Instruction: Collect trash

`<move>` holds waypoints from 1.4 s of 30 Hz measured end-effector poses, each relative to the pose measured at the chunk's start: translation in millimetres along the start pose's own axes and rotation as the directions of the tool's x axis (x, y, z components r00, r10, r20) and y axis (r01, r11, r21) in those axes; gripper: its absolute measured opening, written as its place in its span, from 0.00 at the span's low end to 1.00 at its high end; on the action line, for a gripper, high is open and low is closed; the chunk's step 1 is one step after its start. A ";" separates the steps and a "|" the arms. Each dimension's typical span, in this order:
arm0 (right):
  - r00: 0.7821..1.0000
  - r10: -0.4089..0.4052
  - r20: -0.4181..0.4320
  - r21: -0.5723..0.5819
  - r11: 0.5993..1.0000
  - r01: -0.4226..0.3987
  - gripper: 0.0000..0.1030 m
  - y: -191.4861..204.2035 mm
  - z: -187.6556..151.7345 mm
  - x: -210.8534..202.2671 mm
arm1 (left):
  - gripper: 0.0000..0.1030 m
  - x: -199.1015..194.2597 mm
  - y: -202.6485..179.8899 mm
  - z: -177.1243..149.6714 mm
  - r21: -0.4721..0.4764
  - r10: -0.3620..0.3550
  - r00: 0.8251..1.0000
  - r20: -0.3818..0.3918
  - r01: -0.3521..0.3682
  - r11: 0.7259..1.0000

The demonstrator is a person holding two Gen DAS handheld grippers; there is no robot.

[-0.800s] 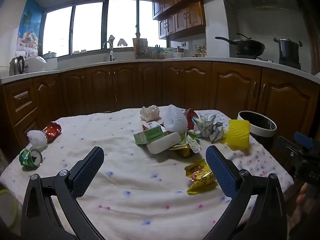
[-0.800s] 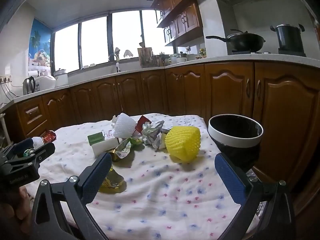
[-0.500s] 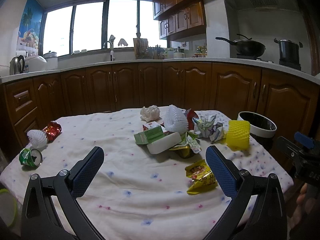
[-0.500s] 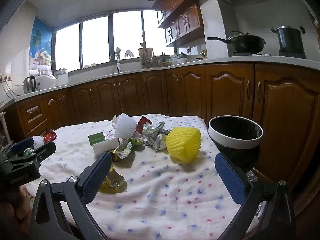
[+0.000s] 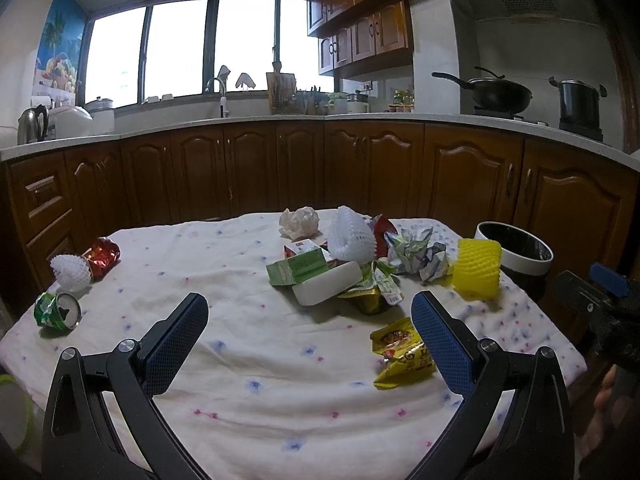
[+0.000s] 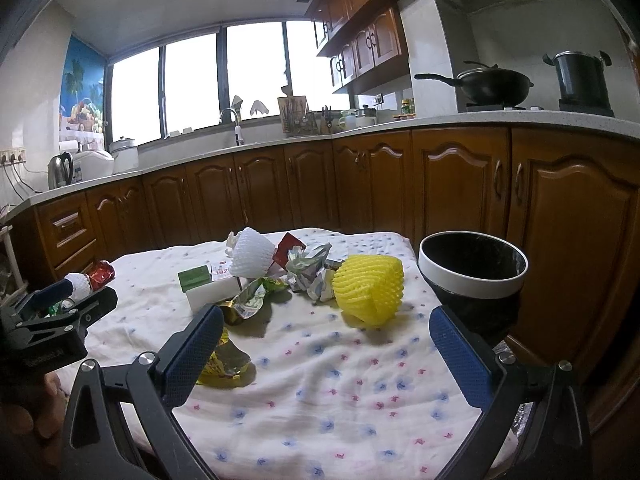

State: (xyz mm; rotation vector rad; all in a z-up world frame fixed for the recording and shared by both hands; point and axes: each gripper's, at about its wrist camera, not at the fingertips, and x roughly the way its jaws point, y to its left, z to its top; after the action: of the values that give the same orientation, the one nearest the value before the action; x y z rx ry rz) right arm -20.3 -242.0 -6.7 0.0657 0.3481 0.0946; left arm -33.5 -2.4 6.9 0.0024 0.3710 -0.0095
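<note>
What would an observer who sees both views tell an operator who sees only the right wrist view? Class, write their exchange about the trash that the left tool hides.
Operator: The left tool blocks my view. What lies behind it?
Observer: A crushed green can on its side, near the cloth's edge.
Operator: Is that tool ready to take it?
Observer: Its jaws are wide open, with nothing between them but bare cloth.
</note>
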 end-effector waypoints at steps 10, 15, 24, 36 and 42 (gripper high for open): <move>1.000 -0.005 -0.001 0.006 1.000 0.005 1.00 -2.2 -1.6 0.8 | 1.00 7.8 0.9 -0.8 -0.004 -0.005 1.000 -0.017 0.005 1.000; 1.000 0.006 -0.011 0.033 0.999 -0.006 1.00 -9.2 -1.4 8.4 | 1.00 12.4 2.1 -2.3 -0.011 -0.029 0.999 -0.037 0.029 1.000; 0.998 0.021 -0.057 0.088 0.996 -0.016 1.00 -30.2 3.8 31.7 | 1.00 36.5 -11.3 -8.4 -0.007 -0.167 0.975 -0.146 0.168 0.986; 0.973 0.101 -0.207 0.213 0.976 -0.056 0.76 -60.3 17.5 101.2 | 0.94 86.5 -47.8 -19.0 0.019 -0.278 0.902 -0.330 0.301 0.954; 0.948 0.111 -0.298 0.220 0.974 -0.045 0.44 -67.5 8.1 144.7 | 0.54 112.2 -52.5 -25.2 -0.006 -0.315 0.857 -0.409 0.342 0.940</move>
State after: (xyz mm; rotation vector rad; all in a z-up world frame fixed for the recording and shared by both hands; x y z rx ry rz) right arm 123.4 -294.4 -53.4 0.2778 0.6687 0.1474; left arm 61.4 -55.9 -57.3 0.0069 0.7854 -0.3676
